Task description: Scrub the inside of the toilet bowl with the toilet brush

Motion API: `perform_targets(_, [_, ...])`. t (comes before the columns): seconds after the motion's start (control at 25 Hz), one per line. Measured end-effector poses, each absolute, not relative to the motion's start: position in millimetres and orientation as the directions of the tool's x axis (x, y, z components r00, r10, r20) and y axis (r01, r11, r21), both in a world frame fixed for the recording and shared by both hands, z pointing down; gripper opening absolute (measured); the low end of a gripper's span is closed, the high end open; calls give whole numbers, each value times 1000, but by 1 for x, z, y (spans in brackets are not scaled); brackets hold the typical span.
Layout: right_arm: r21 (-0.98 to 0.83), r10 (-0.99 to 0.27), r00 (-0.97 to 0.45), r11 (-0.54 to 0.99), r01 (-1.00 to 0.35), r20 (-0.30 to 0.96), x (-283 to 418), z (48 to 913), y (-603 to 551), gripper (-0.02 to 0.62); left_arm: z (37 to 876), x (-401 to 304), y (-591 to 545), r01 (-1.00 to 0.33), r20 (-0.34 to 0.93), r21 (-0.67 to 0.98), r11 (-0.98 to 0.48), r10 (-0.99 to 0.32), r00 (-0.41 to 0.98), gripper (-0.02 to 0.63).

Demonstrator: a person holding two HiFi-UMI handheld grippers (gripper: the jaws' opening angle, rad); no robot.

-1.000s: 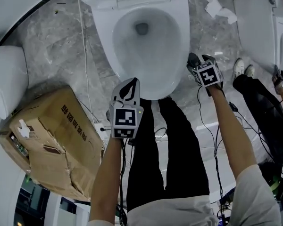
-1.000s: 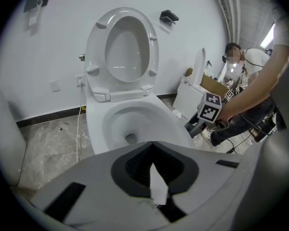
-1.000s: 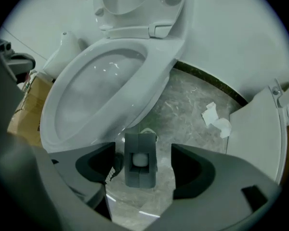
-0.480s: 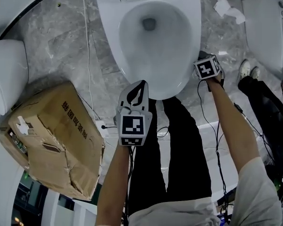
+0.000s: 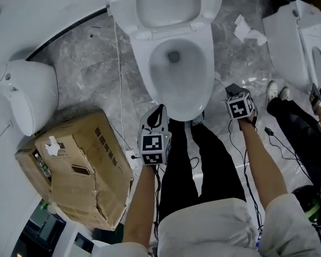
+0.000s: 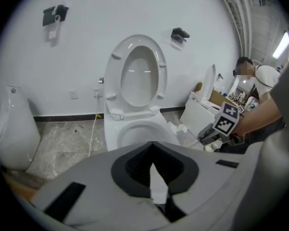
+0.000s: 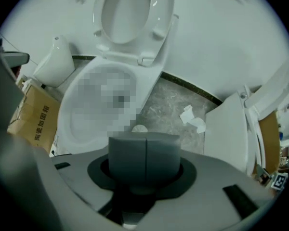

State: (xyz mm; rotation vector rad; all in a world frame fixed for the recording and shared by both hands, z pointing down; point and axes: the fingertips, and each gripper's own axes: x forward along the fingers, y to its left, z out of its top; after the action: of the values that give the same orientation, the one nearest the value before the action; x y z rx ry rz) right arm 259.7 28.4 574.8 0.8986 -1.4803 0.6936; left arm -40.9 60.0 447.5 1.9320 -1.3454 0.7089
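The white toilet bowl stands with its lid up, straight ahead of me. My left gripper hovers at the bowl's near rim, shut and holding nothing; in the left gripper view its white tips meet. My right gripper hangs right of the bowl and points down at the floor. Its jaws have just been closing: the grey pads show only a thin seam. A small round pale end peeks out past them in line with that seam. I take it for the toilet brush, its handle hidden between the pads.
A torn cardboard box lies at the left, with a white fixture behind it. A thin cable runs along the floor left of the toilet. Crumpled tissue and a second toilet are at the right, near another person's legs.
Both grippers have risen and sit nearer me than the bowl. The right gripper's jaws stood spread a second ago and are now closed. The raised lid has come into view.
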Motion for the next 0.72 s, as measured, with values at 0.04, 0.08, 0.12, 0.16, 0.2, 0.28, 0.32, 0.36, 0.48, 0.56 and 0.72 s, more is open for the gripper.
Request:
perform_targets(0.04, [84, -156, 4, 507, -858, 988, 264, 550, 32, 175, 433, -39, 58, -950, 745, 211, -229, -591, 308, 21])
perform_targets(0.08, [88, -178, -1, 488, -869, 984, 267, 525, 34, 175, 418, -38, 57, -954, 745, 208, -214, -598, 296, 21])
perform_targets(0.12, [94, -205, -4, 465, -880, 979, 270, 499, 36, 175, 403, -36, 56, -958, 746, 206, -199, -601, 285, 21])
perform_targets(0.16, [105, -238, -5, 447, -888, 971, 272, 475, 34, 173, 389, -34, 54, -961, 746, 207, -183, -606, 276, 21])
perform_targets(0.2, [122, -276, -5, 439, -890, 961, 273, 453, 31, 173, 375, -32, 52, -963, 743, 210, -169, -613, 269, 21])
perform_targets(0.28, [156, -349, -7, 436, -886, 937, 273, 416, 26, 174, 350, -29, 50, -966, 732, 212, -151, -630, 259, 21])
perform_targets(0.32, [163, -381, -17, 436, -885, 925, 270, 400, 25, 174, 339, -28, 51, -967, 726, 209, -146, -639, 254, 21])
perform_targets(0.36, [165, -407, -31, 438, -884, 913, 268, 387, 22, 173, 330, -28, 50, -969, 722, 204, -142, -647, 247, 21])
perform_targets(0.48, [153, -442, -75, 456, -877, 894, 260, 354, 15, 173, 311, -28, 46, -974, 713, 186, -128, -665, 223, 22])
perform_targets(0.56, [140, -447, -103, 479, -866, 889, 251, 343, 17, 173, 301, -32, 47, -978, 711, 180, -108, -673, 206, 21])
perform_targets(0.72, [118, -424, -156, 551, -826, 892, 232, 341, 15, 173, 295, -40, 48, -980, 713, 186, -66, -677, 180, 21])
